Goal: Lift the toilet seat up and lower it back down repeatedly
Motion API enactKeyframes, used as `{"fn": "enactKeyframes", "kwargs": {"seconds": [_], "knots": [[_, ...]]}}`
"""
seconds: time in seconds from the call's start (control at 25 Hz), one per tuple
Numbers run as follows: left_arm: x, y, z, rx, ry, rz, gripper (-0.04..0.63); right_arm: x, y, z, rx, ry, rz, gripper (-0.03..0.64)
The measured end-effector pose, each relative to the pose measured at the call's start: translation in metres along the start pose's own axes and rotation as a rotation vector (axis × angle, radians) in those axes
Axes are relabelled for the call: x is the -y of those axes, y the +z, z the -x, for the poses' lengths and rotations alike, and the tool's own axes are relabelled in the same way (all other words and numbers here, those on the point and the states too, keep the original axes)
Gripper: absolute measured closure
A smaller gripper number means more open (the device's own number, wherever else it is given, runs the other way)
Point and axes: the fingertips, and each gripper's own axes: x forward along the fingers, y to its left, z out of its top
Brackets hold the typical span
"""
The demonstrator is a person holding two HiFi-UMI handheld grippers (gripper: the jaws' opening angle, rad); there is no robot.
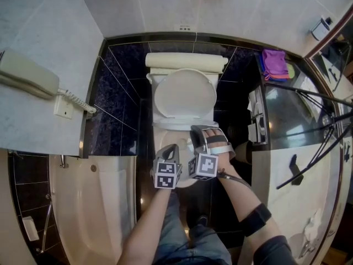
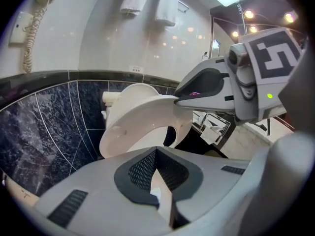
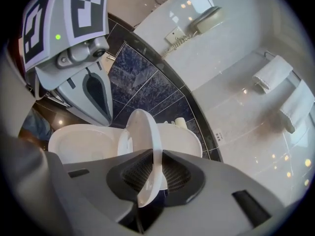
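The white toilet seat [image 3: 143, 141] stands tilted up off the bowl [image 3: 81, 142]. My right gripper [image 3: 153, 156] is shut on the seat's front edge, which runs straight between the pads. From above, the right gripper [image 1: 199, 131] is at the seat's [image 1: 185, 125] front right. In the left gripper view the raised seat [image 2: 129, 127] shows as a ring, and the right gripper [image 2: 197, 95] clamps its rim. My left gripper [image 2: 156, 154] hangs just in front of the bowl, left of the right one, its pads together with nothing between them. It appears again in the head view [image 1: 172, 148].
The cistern [image 1: 186, 61] stands against a dark tiled wall. A wall phone [image 1: 27, 73] hangs at the left above a bathtub [image 1: 94, 203]. A purple cloth [image 1: 274, 64] and a paper holder [image 1: 256, 120] lie to the right. Folded towels [image 3: 273, 75] sit on a high rack.
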Motion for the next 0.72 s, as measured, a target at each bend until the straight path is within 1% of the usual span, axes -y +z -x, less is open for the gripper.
{"fn": "enactKeyframes", "kwargs": {"seconds": [0.12, 0.36, 0.48, 0.56, 0.72], "knots": [[0.002, -0.012, 0.001, -0.01, 0.009, 0.009, 0.604, -0.029, 0.001, 0.015, 0.004, 0.046, 0.003, 0.528], [0.01, -0.029, 0.006, -0.001, 0.029, 0.007, 0.604, -0.089, -0.003, 0.035, 0.027, 0.092, 0.022, 0.514], [0.014, -0.048, 0.011, -0.011, 0.035, 0.023, 0.604, -0.112, -0.005, 0.042, 0.027, 0.107, 0.012, 0.511], [0.011, -0.064, 0.011, -0.014, 0.056, 0.02, 0.605, -0.125, -0.006, 0.044, 0.031, 0.119, 0.011, 0.51], [0.013, -0.088, 0.014, -0.03, 0.074, 0.023, 0.606, -0.148, -0.007, 0.052, 0.051, 0.126, 0.031, 0.508]]}}
